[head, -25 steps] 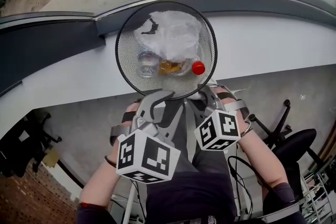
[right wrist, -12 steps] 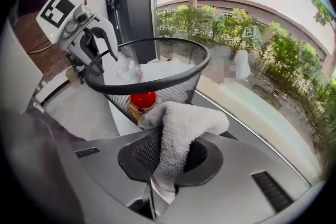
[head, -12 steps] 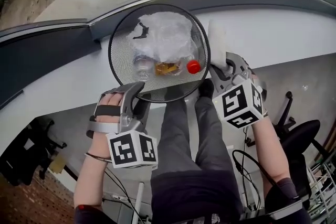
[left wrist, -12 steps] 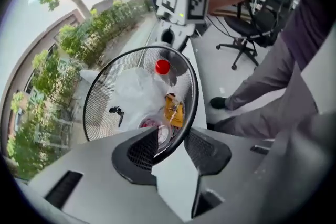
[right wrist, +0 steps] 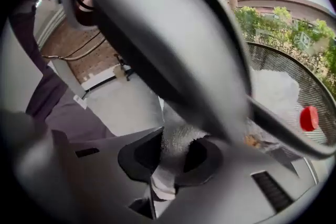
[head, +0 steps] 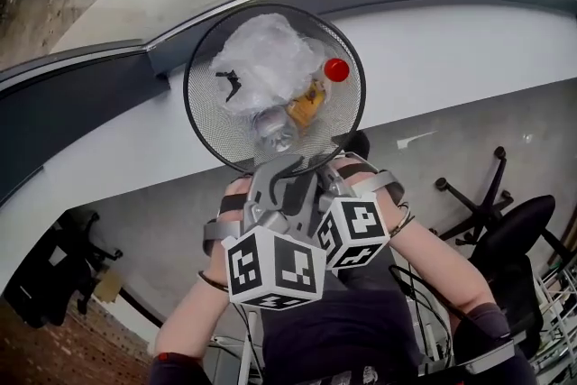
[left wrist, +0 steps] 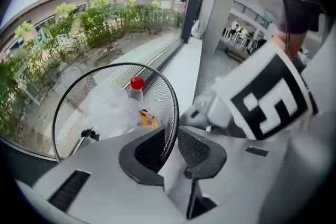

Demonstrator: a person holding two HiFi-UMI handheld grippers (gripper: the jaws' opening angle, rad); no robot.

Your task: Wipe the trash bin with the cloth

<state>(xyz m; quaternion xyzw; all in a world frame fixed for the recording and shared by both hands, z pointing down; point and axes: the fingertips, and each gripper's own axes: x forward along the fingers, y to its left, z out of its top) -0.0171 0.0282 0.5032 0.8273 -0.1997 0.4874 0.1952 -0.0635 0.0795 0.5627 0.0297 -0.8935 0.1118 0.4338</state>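
A round black mesh trash bin [head: 209, 117] is tilted toward me, its mouth open to the head view. Inside lie a crumpled clear plastic bag [head: 261, 59], a bottle with a red cap [head: 336, 69] and an orange wrapper [head: 306, 104]. My left gripper [head: 279, 169] is at the bin's near rim; its jaws are closing, and the rim [left wrist: 167, 131] passes between them with the pads against it. Close beside it my right gripper [head: 338, 176] is shut on a white cloth [right wrist: 176, 144]. In the right gripper view, the bin's mesh [right wrist: 294, 86] lies to the right.
A white window ledge [head: 451, 68] runs behind the bin, with glass and ground outside beyond it. Black office chairs [head: 505, 239] stand on the grey floor at the right. My dark trousers [head: 343, 329] fill the bottom centre. A blurred dark gripper part [right wrist: 173, 39] crosses the right gripper view.
The two grippers, apart half a second ago, have come together under the bin's near rim. The bin has turned, carrying the red cap up to the right. The cloth left the bin's right side.
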